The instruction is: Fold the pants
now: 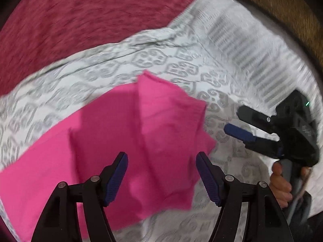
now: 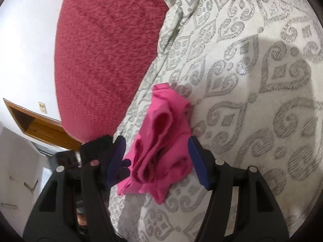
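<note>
Bright pink pants [image 1: 129, 141] lie on a white bedspread with grey patterns [image 1: 101, 68], partly folded with layered edges. My left gripper [image 1: 161, 178] is open above the pants, holding nothing. My right gripper [image 1: 240, 124] shows at the right of the left wrist view, open, just off the pants' right edge, held by a hand. In the right wrist view the pants [image 2: 161, 147] are a bunched, layered pile between the open fingers of my right gripper [image 2: 156, 160]; whether the fingers touch the cloth I cannot tell.
A dark red textured headboard [image 1: 90, 14] borders the bedspread [image 2: 252, 80] at the far side. A wooden frame [image 2: 40, 125] and white wall [image 2: 26, 50] lie to the left in the right wrist view. A brown surface [image 1: 282, 6] lies beyond the bed's top right corner.
</note>
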